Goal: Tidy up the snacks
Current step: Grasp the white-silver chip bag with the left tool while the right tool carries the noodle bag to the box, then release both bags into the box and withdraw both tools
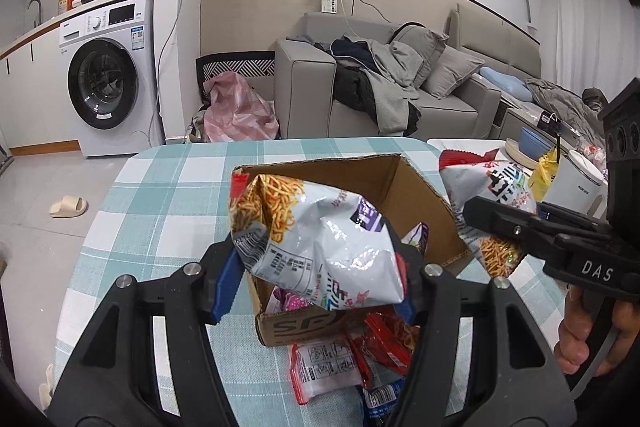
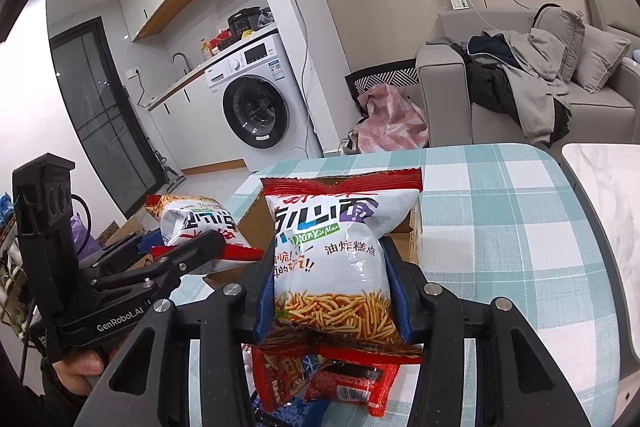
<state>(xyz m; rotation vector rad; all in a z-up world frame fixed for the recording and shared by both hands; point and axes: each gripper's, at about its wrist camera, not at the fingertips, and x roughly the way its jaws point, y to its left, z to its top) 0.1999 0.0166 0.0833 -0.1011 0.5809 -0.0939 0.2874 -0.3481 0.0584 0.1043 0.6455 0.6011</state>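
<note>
Two noodle-snack bags pinched above cardboard box: left gripper clamping crumpled bag, right gripper clamping upright bag; box contents mostly hidden, loose packets partly cut off.

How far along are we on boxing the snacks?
Partly done: a few packets already lie inside the cardboard box. In hand: the left gripper and right gripper each clamp a noodle-snack bag by it. Left: the red packets on the tablecloth.
</note>
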